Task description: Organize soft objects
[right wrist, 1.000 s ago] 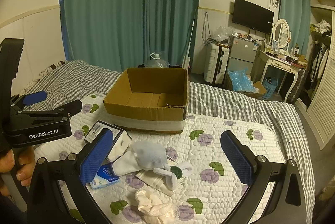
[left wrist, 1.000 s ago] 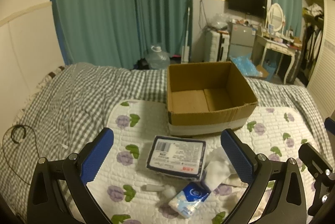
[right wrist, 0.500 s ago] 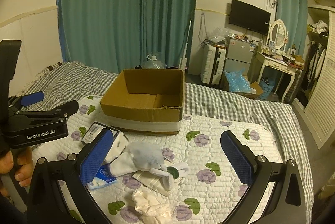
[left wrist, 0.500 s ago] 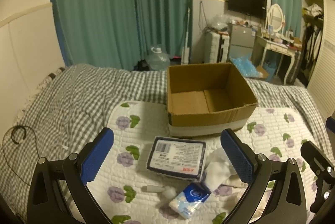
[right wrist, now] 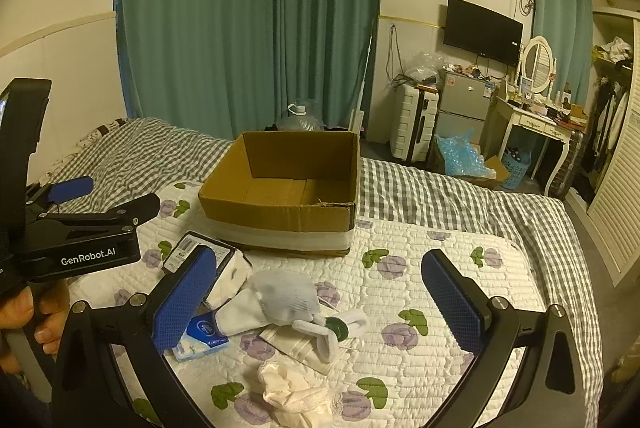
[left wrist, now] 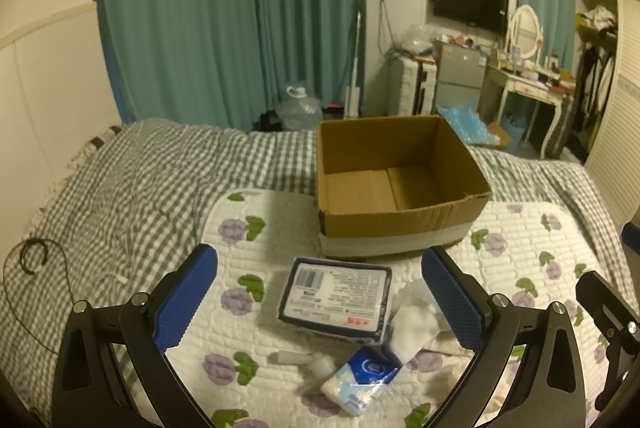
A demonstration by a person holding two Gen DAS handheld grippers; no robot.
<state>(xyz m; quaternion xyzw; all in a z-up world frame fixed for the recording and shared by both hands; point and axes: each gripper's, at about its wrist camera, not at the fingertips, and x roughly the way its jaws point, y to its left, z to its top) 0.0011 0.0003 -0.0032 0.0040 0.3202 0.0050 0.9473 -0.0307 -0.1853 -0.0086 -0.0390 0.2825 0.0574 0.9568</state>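
Note:
An empty cardboard box [left wrist: 400, 188] [right wrist: 284, 188] stands on a floral quilted mat [right wrist: 440, 268] on the bed. In front of it lie a dark-framed tissue pack [left wrist: 336, 296] [right wrist: 192, 248], a small blue tissue packet [left wrist: 360, 380] [right wrist: 200, 336], white socks [right wrist: 276, 300] [left wrist: 412, 324], a beige flat cloth [right wrist: 292, 344] and a crumpled cream cloth [right wrist: 296, 392]. My left gripper [left wrist: 320, 304] is open above the tissue pack. My right gripper [right wrist: 316, 304] is open above the socks. The left gripper also shows in the right wrist view [right wrist: 80, 228].
A grey checked duvet [left wrist: 140, 188] covers the bed. A black cable [left wrist: 32, 256] lies at its left edge. Teal curtains [right wrist: 248, 20], a water jug [left wrist: 300, 108], a fridge [right wrist: 464, 108] and a dressing table [right wrist: 536, 124] stand beyond the bed.
The right wrist view has shifted slightly: the box and soft items sit a little further left in frame. The left view is almost unchanged. Both grippers stay open.

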